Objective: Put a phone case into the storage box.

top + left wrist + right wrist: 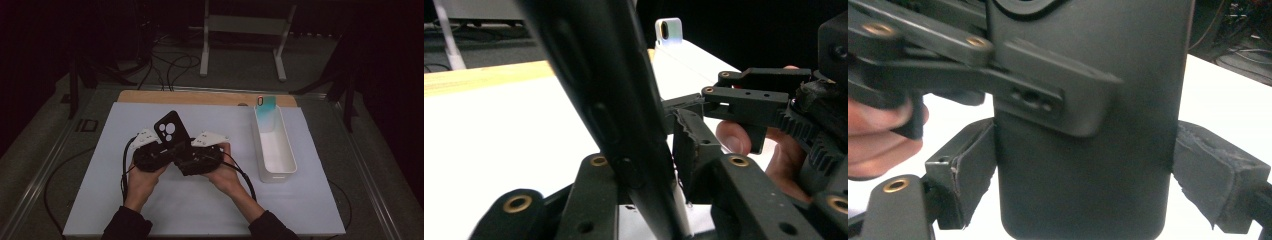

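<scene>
A black phone case (171, 131) with a camera cut-out stands tilted above the middle of the white mat, held between both grippers. My left gripper (161, 149) comes at it from the left. In the right gripper view one of the left gripper's fingers (1048, 97) lies flat across the case's face (1083, 165); in the left gripper view the case (609, 100) stands edge-on between the jaws. My right gripper (191, 150) grips from the right, its padded fingers (970, 172) pressing on the case's two long edges. A hand holds each gripper.
A long white bin (274, 150) lies on the mat to the right, with a teal phone (266, 106) leaning upright at its far end. The white mat (100, 200) covers the table up to a wooden strip (200, 97) at the back. A metal stand (240, 30) stands beyond.
</scene>
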